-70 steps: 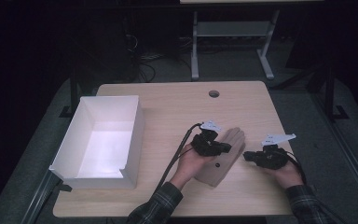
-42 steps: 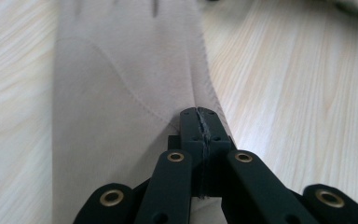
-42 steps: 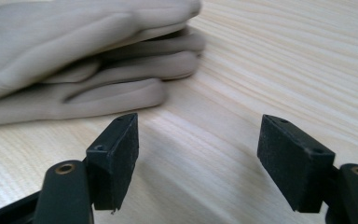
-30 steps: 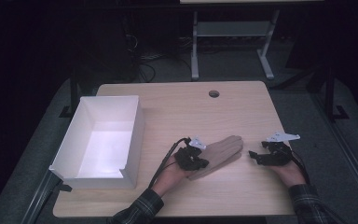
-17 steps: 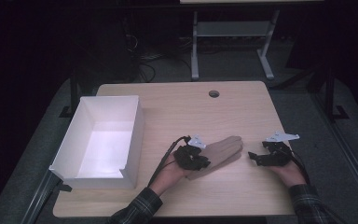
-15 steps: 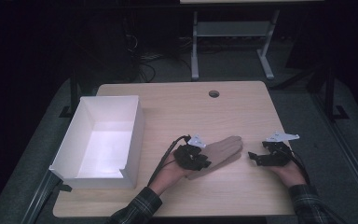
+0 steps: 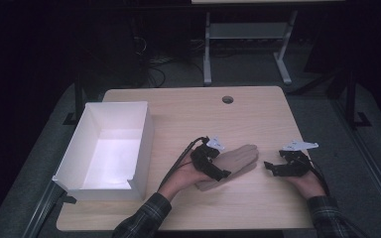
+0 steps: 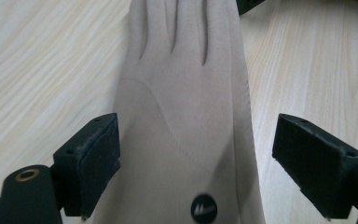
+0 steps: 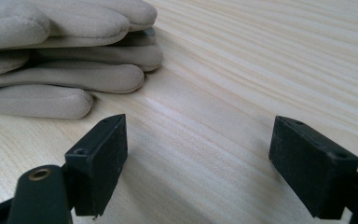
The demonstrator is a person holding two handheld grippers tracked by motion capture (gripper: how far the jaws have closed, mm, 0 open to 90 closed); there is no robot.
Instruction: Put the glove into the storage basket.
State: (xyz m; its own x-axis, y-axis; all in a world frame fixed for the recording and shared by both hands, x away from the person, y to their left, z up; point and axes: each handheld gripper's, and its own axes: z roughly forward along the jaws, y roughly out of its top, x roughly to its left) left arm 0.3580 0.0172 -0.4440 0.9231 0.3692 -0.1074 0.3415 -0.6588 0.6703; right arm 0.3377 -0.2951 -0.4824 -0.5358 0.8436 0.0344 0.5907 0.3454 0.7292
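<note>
A beige glove lies flat on the wooden table, fingers pointing right. In the right gripper view its fingers look stacked on a second glove. My left gripper is open over the cuff end; in the left gripper view the glove runs between the two pads, which stand apart from its edges. My right gripper is open just right of the glove's fingertips, low over bare wood, with nothing between its pads.
A white open box stands on the left part of the table, close to my left forearm. A small round hole sits near the table's far edge. Dark floor and a metal stand lie beyond the table.
Over two seconds the left gripper came back toward the near-left, and the glove now lies with its fingers to the right. The right gripper shifted slightly right. Almost nothing moved in the last second.
</note>
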